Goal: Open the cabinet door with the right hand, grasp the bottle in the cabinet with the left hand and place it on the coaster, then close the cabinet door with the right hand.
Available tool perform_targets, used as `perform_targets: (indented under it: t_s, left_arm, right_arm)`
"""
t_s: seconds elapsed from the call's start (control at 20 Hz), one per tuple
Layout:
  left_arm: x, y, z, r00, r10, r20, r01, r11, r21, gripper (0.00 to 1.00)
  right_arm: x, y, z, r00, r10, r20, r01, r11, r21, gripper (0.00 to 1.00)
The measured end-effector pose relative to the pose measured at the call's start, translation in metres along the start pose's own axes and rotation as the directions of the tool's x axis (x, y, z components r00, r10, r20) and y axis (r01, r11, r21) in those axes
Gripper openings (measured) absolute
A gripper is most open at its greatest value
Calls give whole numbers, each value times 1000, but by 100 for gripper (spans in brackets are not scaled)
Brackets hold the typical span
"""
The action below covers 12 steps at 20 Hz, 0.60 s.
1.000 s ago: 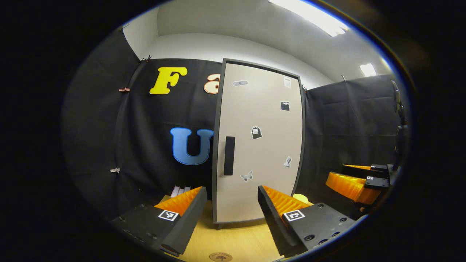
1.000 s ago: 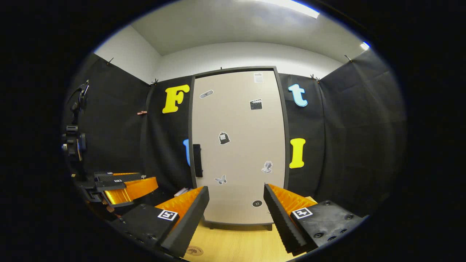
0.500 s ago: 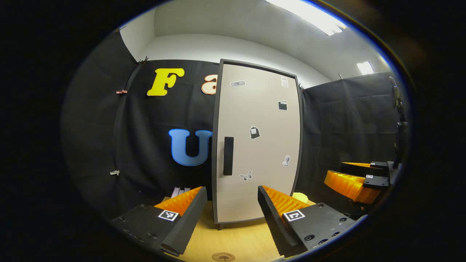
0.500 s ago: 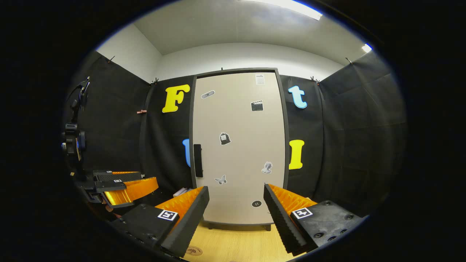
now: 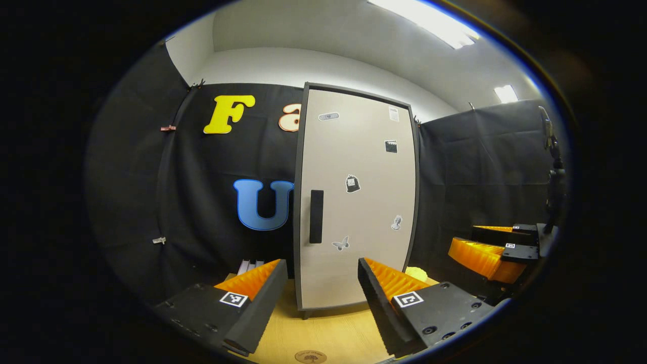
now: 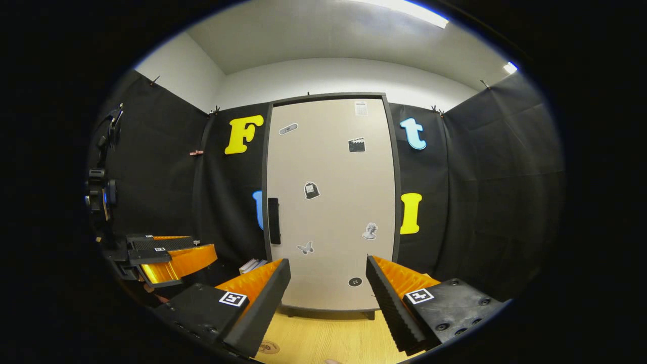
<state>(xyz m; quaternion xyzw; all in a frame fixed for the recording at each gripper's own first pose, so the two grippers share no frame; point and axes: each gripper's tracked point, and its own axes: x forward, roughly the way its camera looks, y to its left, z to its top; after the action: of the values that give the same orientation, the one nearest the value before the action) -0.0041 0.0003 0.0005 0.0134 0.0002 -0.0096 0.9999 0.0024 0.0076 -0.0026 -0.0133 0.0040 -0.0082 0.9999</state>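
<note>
The cabinet door [image 6: 331, 202] was shut, so the bottle sat hidden behind it; the coaster [image 5: 309, 357] lay on the counter [image 5: 328, 333] in front. The right gripper [image 6: 328, 298] hung well short of the handle [image 6: 273, 221], fingers apart and empty. The left gripper [image 5: 321, 298] was likewise spread wide. The handle sat at the door's left edge, so a straight approach would likely meet flat panel, and a shallow pinch might slip off.
</note>
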Motion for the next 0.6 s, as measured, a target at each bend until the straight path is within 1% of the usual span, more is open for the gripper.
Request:
perform_targets:
  t_s: [0.25, 0.35, 0.45, 0.6]
  left_arm:
    - [2, 3, 0, 1000, 9, 12, -9, 1000, 2, 89]
    - [3, 8, 1, 1000, 15, 16, -16, 1000, 6, 89]
    - [0, 16, 3, 1000, 19, 18, -19, 1000, 7, 89]
    - [1, 24, 1, 1000, 21, 18, -21, 1000, 11, 89]
  right_arm:
    - [7, 9, -6, 1000, 20, -24, -20, 1000, -7, 98]
    - [9, 16, -3, 999, 37, -10, -37, 999, 4, 98]
    - [13, 18, 1, 999, 32, 7, -32, 999, 13, 98]
    - [22, 27, 0, 999, 33, 2, -33, 999, 25, 98]
